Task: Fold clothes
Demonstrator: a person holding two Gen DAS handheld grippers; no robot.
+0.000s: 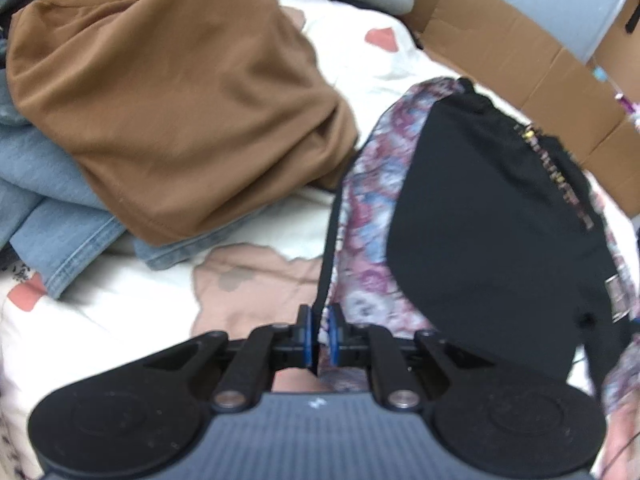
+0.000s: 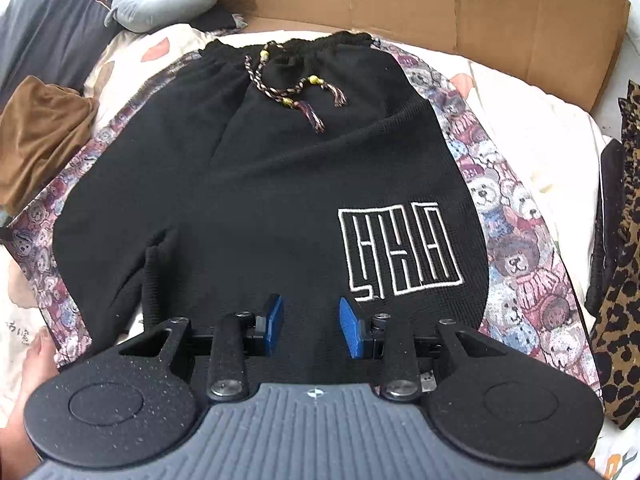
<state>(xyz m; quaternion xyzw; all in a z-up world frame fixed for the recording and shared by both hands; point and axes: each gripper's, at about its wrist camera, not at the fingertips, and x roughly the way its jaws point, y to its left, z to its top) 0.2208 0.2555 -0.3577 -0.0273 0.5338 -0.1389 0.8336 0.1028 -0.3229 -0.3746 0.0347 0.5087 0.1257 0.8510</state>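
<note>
Black shorts [image 2: 260, 184] with bear-print side panels, a braided drawstring and a white logo lie flat on the bed, waistband at the far end. My right gripper [image 2: 311, 326] hovers open over the near hem, nothing between its blue pads. In the left wrist view the same shorts [image 1: 480, 216] lie to the right, and my left gripper [image 1: 320, 334] is shut on the dark left edge of the shorts, which runs up between its pads.
A brown garment [image 1: 172, 108] lies on folded jeans [image 1: 48, 216] at the left. Flattened cardboard [image 2: 400, 4] lines the far edge of the bed. A grey neck pillow [image 2: 164, 0] sits far left, leopard-print fabric [image 2: 620, 288] at the right. A hand [image 2: 36, 360] shows at lower left.
</note>
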